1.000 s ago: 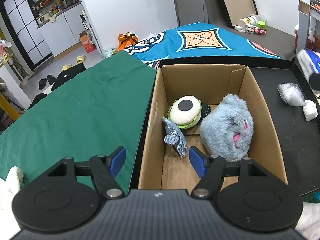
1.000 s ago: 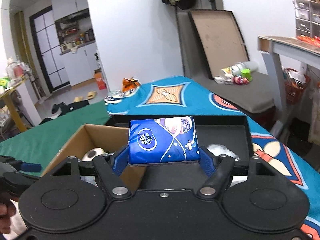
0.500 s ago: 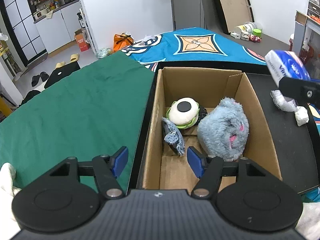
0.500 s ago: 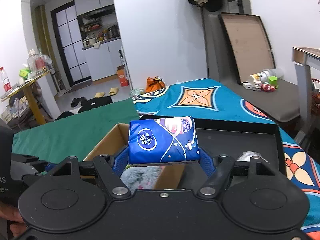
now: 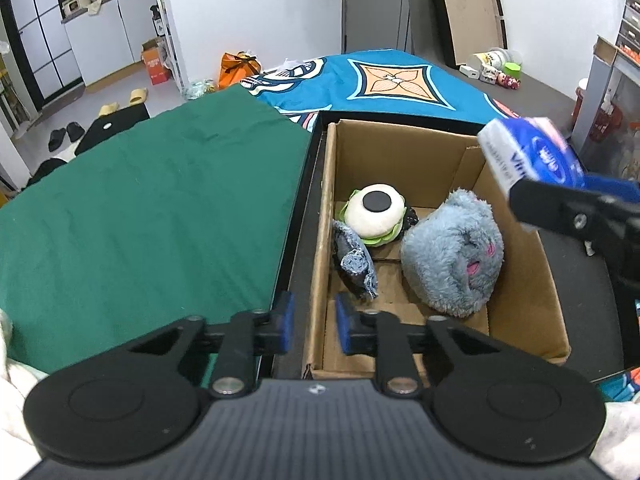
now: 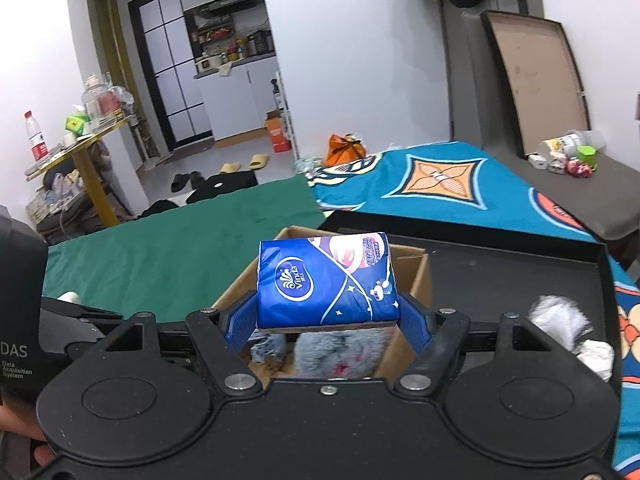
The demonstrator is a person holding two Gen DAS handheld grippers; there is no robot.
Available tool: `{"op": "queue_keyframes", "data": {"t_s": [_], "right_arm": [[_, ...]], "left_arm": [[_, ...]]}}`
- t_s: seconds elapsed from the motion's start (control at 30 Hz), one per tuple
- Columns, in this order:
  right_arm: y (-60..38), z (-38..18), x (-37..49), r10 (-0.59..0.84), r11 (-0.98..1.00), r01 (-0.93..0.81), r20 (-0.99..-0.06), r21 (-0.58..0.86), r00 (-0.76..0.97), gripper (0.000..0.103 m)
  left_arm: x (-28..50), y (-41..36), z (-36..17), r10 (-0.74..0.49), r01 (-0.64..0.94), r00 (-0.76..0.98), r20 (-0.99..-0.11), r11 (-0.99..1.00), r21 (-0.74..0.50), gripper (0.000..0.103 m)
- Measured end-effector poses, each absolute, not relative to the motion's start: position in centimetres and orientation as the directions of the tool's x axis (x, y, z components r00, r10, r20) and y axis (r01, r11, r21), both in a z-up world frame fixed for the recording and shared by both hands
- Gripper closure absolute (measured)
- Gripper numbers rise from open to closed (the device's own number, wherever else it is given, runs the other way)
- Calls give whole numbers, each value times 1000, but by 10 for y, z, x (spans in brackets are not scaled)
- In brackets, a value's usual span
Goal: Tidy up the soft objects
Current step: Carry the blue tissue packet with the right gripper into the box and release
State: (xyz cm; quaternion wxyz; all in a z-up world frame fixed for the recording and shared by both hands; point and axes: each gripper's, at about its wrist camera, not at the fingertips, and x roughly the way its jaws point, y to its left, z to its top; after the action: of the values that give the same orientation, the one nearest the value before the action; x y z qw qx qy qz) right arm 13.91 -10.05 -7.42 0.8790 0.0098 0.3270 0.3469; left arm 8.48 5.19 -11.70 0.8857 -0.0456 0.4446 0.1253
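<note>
Tissue pack point(image 6: 326, 280), a blue film-wrapped brick, sits clamped between the blue pads of the right gripper point(image 6: 327, 314), held by its two short ends above the right rim of the cardboard box point(image 5: 520, 280). In the left wrist view the same pack appears at the right, over the box's far right corner. It is likely light and squashy, with a slick plastic skin: the wrap would slide under a loose pinch, so a grip across the ends, where the stacked tissues give some firmness, looks the sound choice, and squeezing harder would only dent it.

Inside the box lie a fluffy grey-blue plush point(image 5: 454, 256) on the right, a round white-and-green plush point(image 5: 376, 214) at the far left, and a scrap of denim point(image 5: 356, 258) just near of it. Bare cardboard floor shows at the near side, the likeliest room for the pack.

The left gripper point(image 5: 312, 320) straddles the box's near left wall, its jaws drawn narrow around the cardboard edge; whether the pads actually press it cannot be told. Crumpled white wrapping point(image 6: 560, 322) lies on the black tray point(image 6: 500, 264) to the right.
</note>
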Motion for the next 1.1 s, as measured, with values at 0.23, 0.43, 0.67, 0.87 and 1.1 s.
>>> {"op": "queue_keyframes", "data": {"t_s": [0.23, 0.43, 0.67, 0.87, 1.1], "right_arm": [[-88, -76, 140, 636, 742, -611, -581, 277, 508, 31], [-74, -85, 148, 674, 709, -614, -592, 348, 443, 30], [-79, -88, 144, 684, 699, -608, -598, 375, 418, 22], [-96, -85, 144, 654, 733, -581, -601, 353, 459, 21], [-115, -89, 149, 588, 792, -531, -611, 302, 530, 15]], "left_arm": [[85, 57, -117, 154, -255, 580, -800, 967, 1, 95], [86, 57, -114, 149, -247, 581, -800, 969, 1, 96], [87, 58, -114, 154, -252, 574, -804, 968, 5, 95], [90, 51, -112, 191, -255, 561, -806, 965, 51, 92], [95, 45, -111, 222, -271, 550, -805, 959, 80, 85]]}}
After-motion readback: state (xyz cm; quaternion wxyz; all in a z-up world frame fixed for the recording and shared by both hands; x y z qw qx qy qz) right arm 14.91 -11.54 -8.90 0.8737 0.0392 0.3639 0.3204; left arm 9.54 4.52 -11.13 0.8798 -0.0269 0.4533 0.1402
